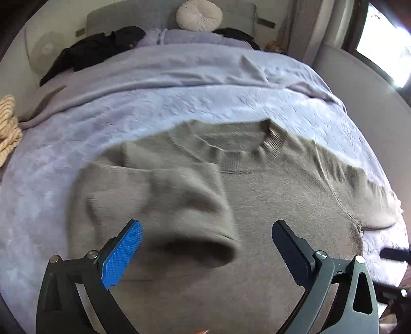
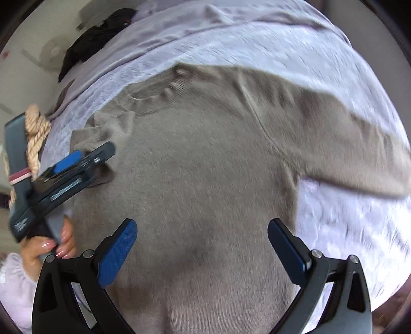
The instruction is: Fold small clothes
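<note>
Here, item one: my left gripper [image 1: 206,246], fingers spread wide and holding nothing, hovering over the folded-in sleeve of the sweater [image 1: 257,205]. From the right wrist view I see the same left gripper [image 2: 90,156] low over the sweater's left edge, carried by a hand [image 2: 55,244] with polished nails.

Item two: my right gripper [image 2: 203,244], likewise wide apart and empty, above the sweater [image 2: 205,167] body.

Item three: the grey-beige knit sweater, lying flat on the bed with its ribbed collar toward the headboard; one sleeve is folded over the chest, the other stretches out to the right.

Item four: the bed [image 1: 154,102], covered in a pale lilac textured bedspread, with a plainer lilac blanket [image 1: 179,66] drawn across its upper part.

Item five, room: a grey padded headboard [image 1: 128,18], a round cream cushion [image 1: 199,14] against it, dark clothing [image 1: 90,51] heaped near the pillows, a thick cream rope [image 1: 9,123] at the left edge, a bright window [image 1: 385,43] at right.
</note>
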`<state>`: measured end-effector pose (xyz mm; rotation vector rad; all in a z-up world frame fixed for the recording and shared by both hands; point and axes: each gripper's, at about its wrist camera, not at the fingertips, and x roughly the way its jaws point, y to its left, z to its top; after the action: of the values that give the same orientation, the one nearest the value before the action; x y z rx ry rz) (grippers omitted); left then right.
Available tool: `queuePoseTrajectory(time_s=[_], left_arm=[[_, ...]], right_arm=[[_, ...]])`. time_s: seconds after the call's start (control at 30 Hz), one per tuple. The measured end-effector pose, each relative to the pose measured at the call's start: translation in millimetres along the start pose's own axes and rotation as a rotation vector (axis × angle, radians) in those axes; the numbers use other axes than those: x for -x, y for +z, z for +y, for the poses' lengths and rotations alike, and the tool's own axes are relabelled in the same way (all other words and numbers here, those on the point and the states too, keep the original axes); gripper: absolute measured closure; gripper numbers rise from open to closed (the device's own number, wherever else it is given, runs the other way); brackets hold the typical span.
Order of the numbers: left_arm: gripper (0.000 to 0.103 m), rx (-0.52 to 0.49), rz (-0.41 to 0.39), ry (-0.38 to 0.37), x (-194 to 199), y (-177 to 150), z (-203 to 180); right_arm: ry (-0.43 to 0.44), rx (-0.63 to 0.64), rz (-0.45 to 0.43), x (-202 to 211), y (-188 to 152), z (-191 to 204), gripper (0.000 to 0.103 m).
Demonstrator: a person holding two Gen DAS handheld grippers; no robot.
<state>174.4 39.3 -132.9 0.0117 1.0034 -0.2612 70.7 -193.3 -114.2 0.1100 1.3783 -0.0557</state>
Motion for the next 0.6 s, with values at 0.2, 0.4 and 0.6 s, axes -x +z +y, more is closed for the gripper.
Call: queuePoseTrajectory(time_s=[0.2, 0.4, 0.6], left_arm=[[0.002, 0.243, 0.029, 0.137, 10.8, -7.2, 118.1], [0.002, 0.357, 0.125, 0.274, -14.2, -27.5, 181.2], [0.002, 0.356, 0.132, 0.259, -23.4, -27.2, 190.2]], right_arm=[[-0.077, 0.472, -0.124, -11.8, 32.4, 108.4, 0.001], [-0.268, 0.921, -0.166, -88.7, 29.4, 212.0, 0.008], [-0.413, 1.025, -0.098, -140.6, 35.2, 219.2, 0.093]])
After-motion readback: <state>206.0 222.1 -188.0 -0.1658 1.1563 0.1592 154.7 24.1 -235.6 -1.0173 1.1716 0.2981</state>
